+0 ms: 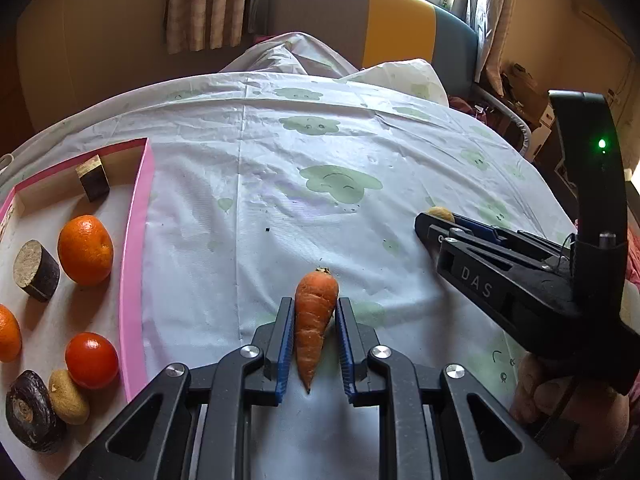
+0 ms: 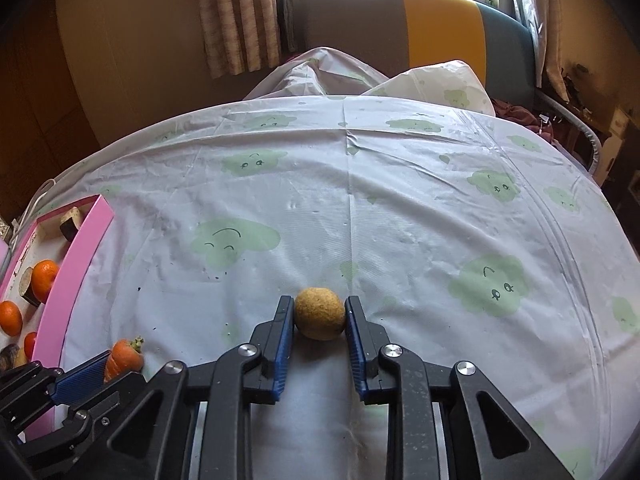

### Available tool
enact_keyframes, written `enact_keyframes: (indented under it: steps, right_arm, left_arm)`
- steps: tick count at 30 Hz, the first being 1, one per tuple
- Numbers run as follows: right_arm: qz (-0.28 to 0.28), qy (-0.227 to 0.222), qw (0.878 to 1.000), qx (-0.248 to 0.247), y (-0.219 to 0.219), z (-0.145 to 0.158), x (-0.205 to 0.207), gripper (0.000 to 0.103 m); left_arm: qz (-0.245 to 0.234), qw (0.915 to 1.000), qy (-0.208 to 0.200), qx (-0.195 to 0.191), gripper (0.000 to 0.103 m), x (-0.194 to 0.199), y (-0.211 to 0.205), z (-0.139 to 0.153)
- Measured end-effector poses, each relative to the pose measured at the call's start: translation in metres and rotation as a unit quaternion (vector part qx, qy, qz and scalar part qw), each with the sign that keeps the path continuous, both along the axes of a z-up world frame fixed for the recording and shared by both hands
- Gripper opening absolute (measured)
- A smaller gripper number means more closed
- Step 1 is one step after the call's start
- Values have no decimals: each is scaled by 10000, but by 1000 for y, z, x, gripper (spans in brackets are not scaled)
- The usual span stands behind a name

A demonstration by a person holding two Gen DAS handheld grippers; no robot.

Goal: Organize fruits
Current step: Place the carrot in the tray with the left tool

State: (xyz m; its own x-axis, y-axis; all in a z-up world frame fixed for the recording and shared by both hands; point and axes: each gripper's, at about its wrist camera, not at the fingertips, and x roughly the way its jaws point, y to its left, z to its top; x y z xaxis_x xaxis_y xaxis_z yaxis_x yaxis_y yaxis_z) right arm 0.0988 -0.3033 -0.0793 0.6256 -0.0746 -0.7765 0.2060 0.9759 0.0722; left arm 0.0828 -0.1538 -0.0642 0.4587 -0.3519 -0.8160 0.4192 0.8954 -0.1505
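My left gripper point(image 1: 314, 301) is shut on a small orange carrot point(image 1: 314, 320), which stands lengthwise between the blue pads with its stalk end pointing away. It hangs just right of a pink-rimmed tray point(image 1: 136, 260). My right gripper point(image 2: 319, 301) is shut on a round tan fruit point(image 2: 320, 314) low over the sheet. In the left wrist view that gripper point(image 1: 430, 226) comes in from the right with the tan fruit point(image 1: 440, 213) at its tip. The tray holds a mandarin point(image 1: 85, 250), a red tomato point(image 1: 92, 360), another tan fruit point(image 1: 68, 396) and dark cut pieces point(image 1: 36, 276).
A pale sheet with green cloud prints point(image 2: 400, 208) covers the whole work surface. Behind it stand a grey, yellow and teal backrest point(image 2: 420, 28) and curtains point(image 2: 236, 16). A person's hand point(image 1: 560, 396) grips the right tool. Clutter lies past the right edge.
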Motion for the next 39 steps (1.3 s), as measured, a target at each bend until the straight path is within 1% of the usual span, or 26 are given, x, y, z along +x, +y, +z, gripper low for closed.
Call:
enact_keyframes:
  steps: [6, 12, 17, 23, 26, 32, 34, 36, 39]
  right_arm:
    - [-4, -21, 10000, 29, -1, -1, 0, 26]
    - [-1, -12, 10000, -16, 0, -1, 0, 26]
    - [3, -4, 10000, -76, 3, -1, 0, 26]
    - [8, 2, 10000, -96, 2, -1, 0, 26]
    - [11, 11, 9999, -131, 3, -1, 0, 26]
    - [23, 35, 9997, -225, 5, -1, 0, 26]
    - [22, 32, 9997, -225, 4, -1, 0, 26]
    - [22, 30, 9997, -224, 5, -1, 0, 26]
    - [21, 25, 9998, -211, 4, -1, 0, 26]
  left_arm:
    - [-47, 9999, -58, -74, 20, -11, 3, 15]
    - [-43, 9993, -323, -164, 20, -26, 13, 39]
    - [104, 9984, -493, -258, 20, -33, 34, 57]
    - [479, 9963, -643, -302, 20, -36, 72, 69]
    - [713, 9953, -562, -351, 20, -34, 93, 67]
    - [1250, 9888, -457, -675, 20, -32, 148, 67]
    - [1433, 9860, -440, -733, 20, -29, 168, 65]
    - [1604, 9838, -403, -698, 20, -23, 185, 59]
    - [1771, 9815, -307, -664, 20, -12, 199, 51]
